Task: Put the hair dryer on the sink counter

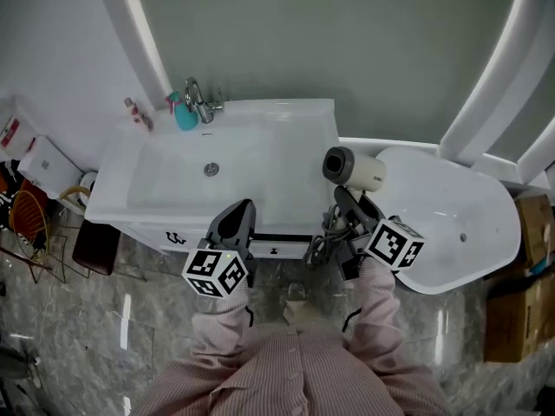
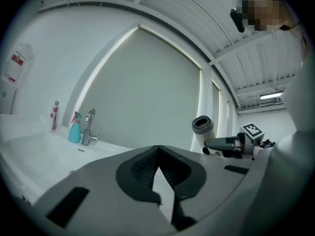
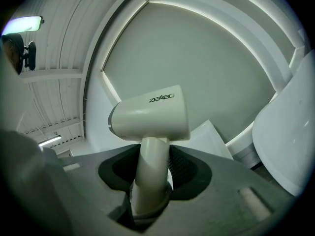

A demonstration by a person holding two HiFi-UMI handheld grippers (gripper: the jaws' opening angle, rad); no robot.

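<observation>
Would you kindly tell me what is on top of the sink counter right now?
A tap, a teal spray bottle and a small bottle stand at the back. The left gripper covers part of the front edge.

Arms forward and level, left claw [image 1: 244, 208] closed and empty, right claw [image 1: 345, 199] clamped on hair dryer [image 1: 357, 169] handle

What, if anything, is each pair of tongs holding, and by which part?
The right tongs are shut on the hair dryer, gripping it by its handle. The left tongs are closed and hold nothing.
</observation>
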